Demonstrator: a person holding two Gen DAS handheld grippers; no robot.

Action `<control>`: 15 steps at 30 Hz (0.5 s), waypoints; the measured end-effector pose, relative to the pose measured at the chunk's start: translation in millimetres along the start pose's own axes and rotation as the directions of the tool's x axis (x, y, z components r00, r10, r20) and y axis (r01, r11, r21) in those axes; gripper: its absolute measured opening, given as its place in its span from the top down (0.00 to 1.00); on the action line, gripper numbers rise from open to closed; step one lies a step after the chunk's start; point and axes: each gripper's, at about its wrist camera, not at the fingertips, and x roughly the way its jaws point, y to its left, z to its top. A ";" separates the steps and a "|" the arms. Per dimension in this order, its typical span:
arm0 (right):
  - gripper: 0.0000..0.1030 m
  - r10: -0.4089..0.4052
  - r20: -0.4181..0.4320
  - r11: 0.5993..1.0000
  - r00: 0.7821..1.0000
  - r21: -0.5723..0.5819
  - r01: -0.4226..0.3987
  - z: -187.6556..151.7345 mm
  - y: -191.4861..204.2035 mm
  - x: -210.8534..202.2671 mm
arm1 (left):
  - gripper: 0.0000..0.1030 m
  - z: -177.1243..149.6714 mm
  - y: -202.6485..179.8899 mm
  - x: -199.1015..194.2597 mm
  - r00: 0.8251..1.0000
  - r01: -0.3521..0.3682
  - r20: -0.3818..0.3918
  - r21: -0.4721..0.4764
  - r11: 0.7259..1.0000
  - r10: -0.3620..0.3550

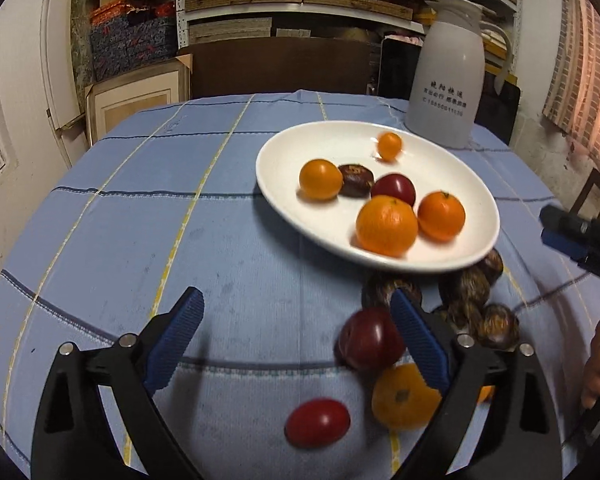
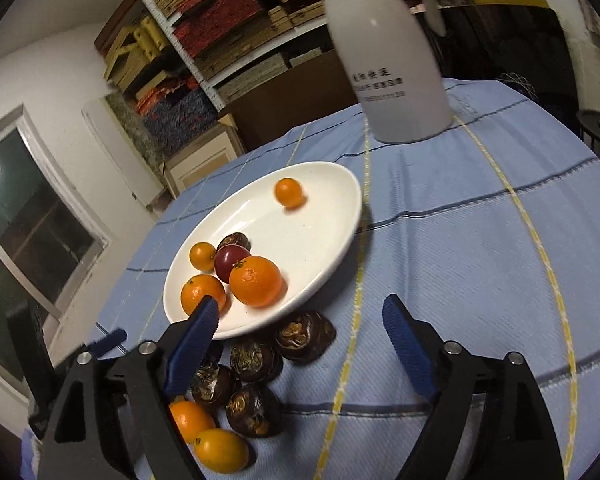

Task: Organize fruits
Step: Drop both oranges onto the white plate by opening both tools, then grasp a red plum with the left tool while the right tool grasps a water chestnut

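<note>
Glossy white plate (image 1: 452, 184) — matt woven tablecloth (image 1: 180, 240); smooth plastic jug (image 1: 448, 76).

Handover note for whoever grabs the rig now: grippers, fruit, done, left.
Left gripper: open, empty, low over the loose fruit in front of the plate.
Right gripper: open, empty, at the plate's near edge.
White plate: six pieces on it, namely two mandarins, two small orange fruits, one red fruit, one dark brown one. The far small one looks blurred, maybe rolling.
Left on the cloth: brown water chestnuts in a cluster by the rim, two red fruits, some orange ones.
White jug stands behind the plate.
</note>
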 end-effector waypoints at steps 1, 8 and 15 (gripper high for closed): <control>0.17 0.002 0.002 1.000 1.000 0.006 -0.002 -0.5 -1.5 -1.7 | 0.10 -1.2 -1.9 1.1 1.000 -0.002 -0.006 0.009 1.000 0.003; 0.16 0.001 -0.012 1.000 1.000 -0.007 -0.001 -2.3 -4.5 -3.2 | 0.08 -3.2 -8.4 5.6 1.000 0.013 -0.026 0.061 0.998 -0.011; 0.16 0.013 -0.004 1.000 1.000 0.017 -0.013 -1.1 -4.0 -8.5 | 0.08 -1.0 32.9 -2.2 1.000 -0.020 -0.007 -0.088 0.996 0.020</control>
